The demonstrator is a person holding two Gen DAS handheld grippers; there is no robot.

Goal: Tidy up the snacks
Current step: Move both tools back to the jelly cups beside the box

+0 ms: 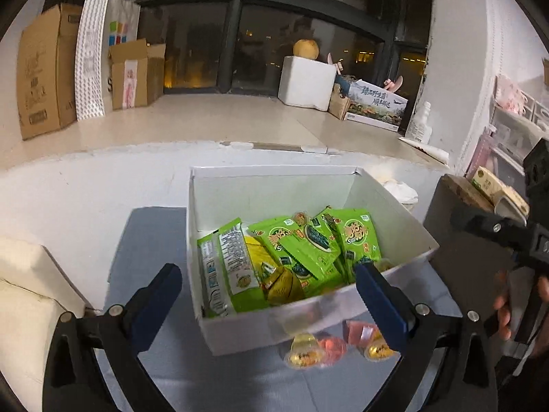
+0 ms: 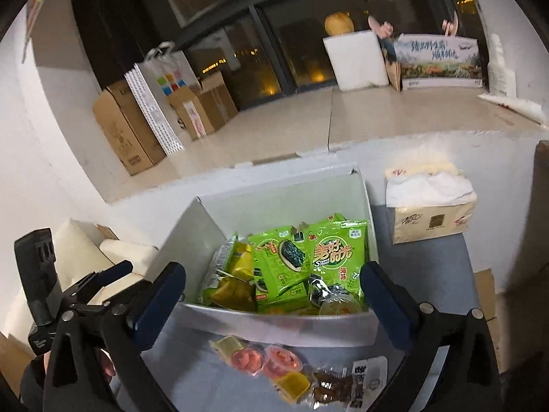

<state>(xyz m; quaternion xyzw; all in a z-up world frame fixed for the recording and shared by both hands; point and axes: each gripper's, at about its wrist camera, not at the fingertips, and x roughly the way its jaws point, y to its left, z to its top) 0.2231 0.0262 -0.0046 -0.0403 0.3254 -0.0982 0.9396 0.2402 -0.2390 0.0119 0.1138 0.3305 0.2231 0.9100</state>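
Snack packets (image 1: pixel 291 257) fill white box (image 1: pixel 212 202); jelly cups (image 2: pixel 271 364) loose on table before it; left gripper (image 1: pixel 271 295), right gripper (image 2: pixel 274 298) both released, empty.

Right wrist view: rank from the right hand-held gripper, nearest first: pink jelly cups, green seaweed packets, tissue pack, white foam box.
1. Pink jelly cups, on the table just below the right hand-held gripper.
2. Green seaweed packets, inside the white cardboard box.
3. Tissue pack, right.
4. White foam box, far windowsill.
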